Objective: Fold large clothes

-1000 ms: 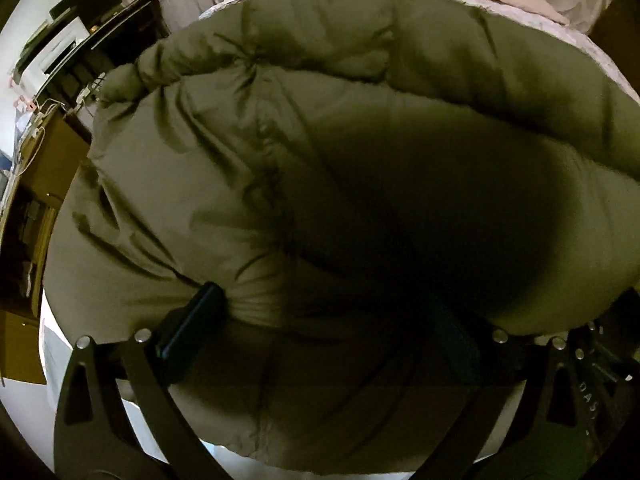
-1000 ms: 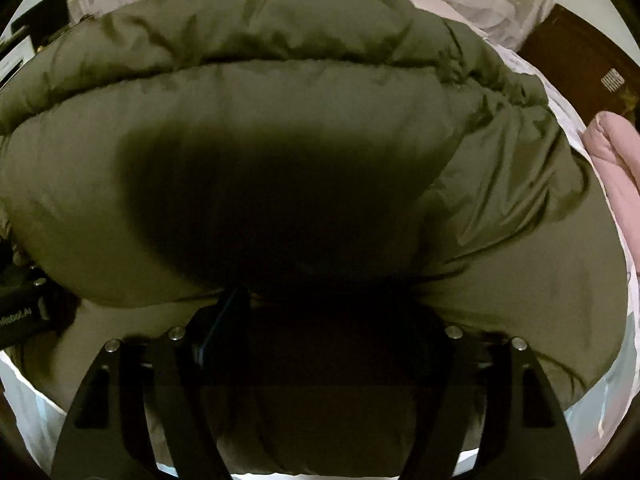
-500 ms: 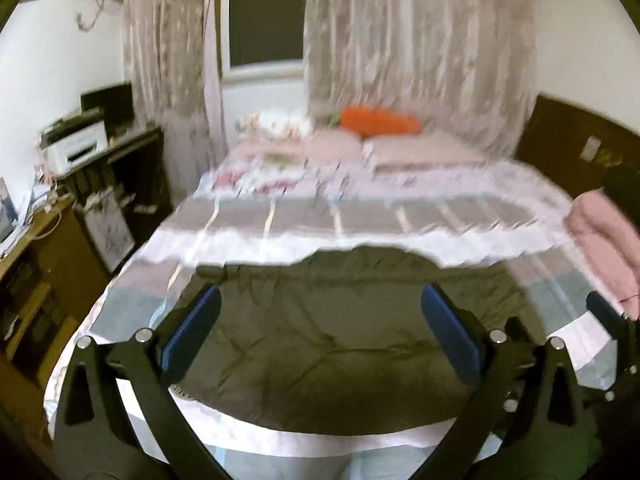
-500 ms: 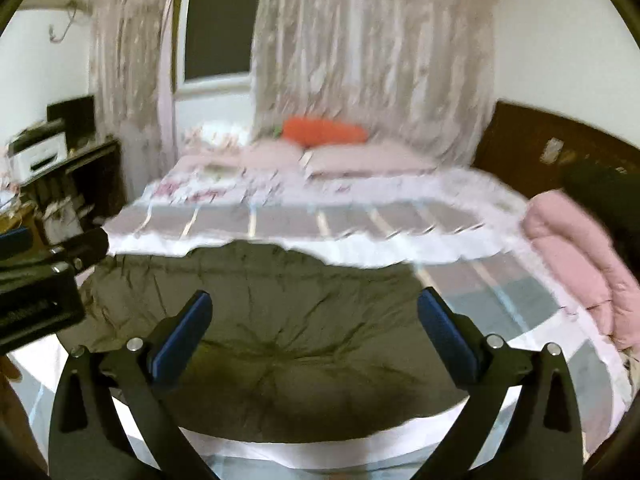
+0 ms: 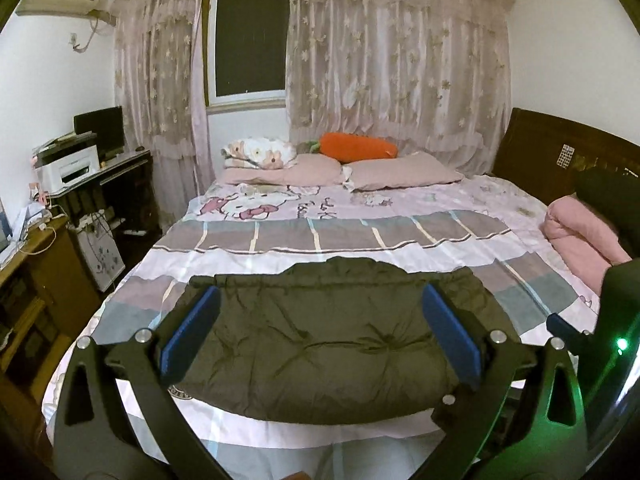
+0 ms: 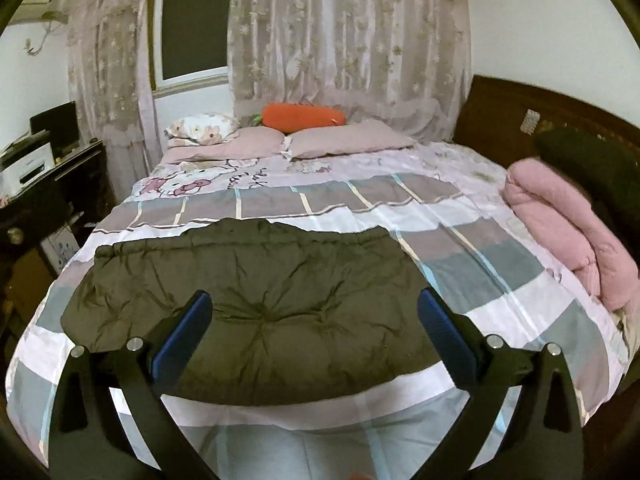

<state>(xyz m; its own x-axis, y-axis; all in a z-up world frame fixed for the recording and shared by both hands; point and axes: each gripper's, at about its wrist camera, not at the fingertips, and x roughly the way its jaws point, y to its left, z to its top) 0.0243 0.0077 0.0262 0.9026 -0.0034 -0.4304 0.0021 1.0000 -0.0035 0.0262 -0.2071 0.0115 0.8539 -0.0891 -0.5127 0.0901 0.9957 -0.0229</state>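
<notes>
An olive-green padded jacket [image 5: 316, 340] lies folded into a flat rectangle near the foot of the bed, also shown in the right wrist view [image 6: 256, 300]. My left gripper [image 5: 320, 336] is open and empty, held back above the jacket's near edge. My right gripper [image 6: 312, 336] is open and empty, likewise raised over the jacket. Neither touches the fabric. Part of the right gripper's body [image 5: 576, 332] shows at the right edge of the left wrist view.
The bed [image 5: 400, 236] has a checked pink, grey and white cover, pillows [image 5: 400, 174] and an orange carrot cushion [image 5: 356, 148] at the far end. A folded pink blanket [image 6: 560, 224] lies at right. A desk with a printer [image 5: 68, 166] stands left.
Both grippers were shut on the jacket close up a second ago. They have opened, let it go and pulled back and up; the jacket now lies folded on the bed.
</notes>
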